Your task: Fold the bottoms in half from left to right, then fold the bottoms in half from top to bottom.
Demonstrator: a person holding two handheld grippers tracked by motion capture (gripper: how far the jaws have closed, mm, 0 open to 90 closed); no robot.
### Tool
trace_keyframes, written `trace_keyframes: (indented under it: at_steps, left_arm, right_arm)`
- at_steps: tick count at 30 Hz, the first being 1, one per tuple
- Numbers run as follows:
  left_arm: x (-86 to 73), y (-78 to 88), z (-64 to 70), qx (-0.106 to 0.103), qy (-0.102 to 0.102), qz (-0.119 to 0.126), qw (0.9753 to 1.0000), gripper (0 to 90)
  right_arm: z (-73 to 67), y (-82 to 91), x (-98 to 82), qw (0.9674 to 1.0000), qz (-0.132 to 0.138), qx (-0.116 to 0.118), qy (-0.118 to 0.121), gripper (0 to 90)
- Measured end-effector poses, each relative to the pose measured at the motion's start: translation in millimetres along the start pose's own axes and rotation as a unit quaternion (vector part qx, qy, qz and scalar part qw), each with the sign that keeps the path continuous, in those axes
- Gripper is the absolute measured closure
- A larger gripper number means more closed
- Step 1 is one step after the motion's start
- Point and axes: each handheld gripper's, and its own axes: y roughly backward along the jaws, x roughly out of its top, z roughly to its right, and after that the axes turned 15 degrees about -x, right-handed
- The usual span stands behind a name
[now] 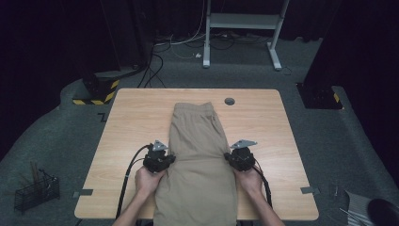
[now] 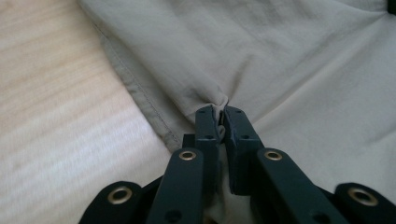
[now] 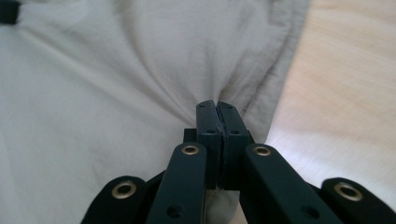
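Closest to me, the person's forearms come in low over the near edge of the counter (image 1: 263,110), one hand behind each tool. The left tool (image 1: 159,159) has its jaws pinched nearly together on a small pucker of the tan trousers (image 1: 200,155), just inside the stitched side seam. The right tool (image 1: 241,157) is clamped fully together on a fold at the opposite edge. Holding both sides at the same height looks like a setup for lifting or folding the cloth evenly, so neither side drags. The trousers lie flat down the middle of the counter, waistband at the far end, near end hanging off toward the person. Beyond them sits a small dark grommet (image 1: 229,100) in the counter.
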Motion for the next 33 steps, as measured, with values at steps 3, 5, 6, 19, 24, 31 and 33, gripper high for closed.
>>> trace_keyframes:
  at_steps: [3, 5, 6, 19, 24, 31, 33]
  left_arm:
    - [1.9, 4.2, 0.1, 0.007, 0.003, 0.017, 0.9998, 73.9]
    - [5.5, 5.1, -4.6, 0.011, 0.018, 0.038, 0.999, 63.2]
    - [8.3, 3.5, -7.4, 0.018, 0.023, 0.041, 0.9987, 58.9]
    - [10.4, -9.9, -19.3, 0.018, 0.036, 0.034, 0.9986, 82.9]
    - [6.6, -6.6, -11.5, 0.018, 0.02, 0.021, 0.9994, 84.6]
    - [6.4, 0.3, -14.0, 0.016, 0.031, 0.042, 0.9985, 63.0]
    - [9.4, -0.5, -16.0, 0.019, 0.037, 0.051, 0.9979, 58.3]
  right_arm:
    - [-3.4, 5.7, 0.0, 0.9999, 0.006, -0.004, 0.009, 80.8]
    - [-0.6, 5.0, 4.5, 0.9998, 0.015, -0.008, -0.011, 70.1]
    - [0.7, 3.1, 7.4, 0.9996, 0.018, -0.012, -0.02, 66.6]
    - [5.3, -18.0, 13.0, 0.9992, 0.007, -0.025, -0.03, 89.1]
    - [4.0, -11.1, 10.4, 0.9996, 0.01, -0.021, -0.016, 88.3]
    - [4.3, -1.1, 7.6, 0.9995, 0.016, -0.012, -0.024, 71.7]
    - [6.0, -3.1, 9.3, 0.9991, 0.02, -0.011, -0.035, 69.2]
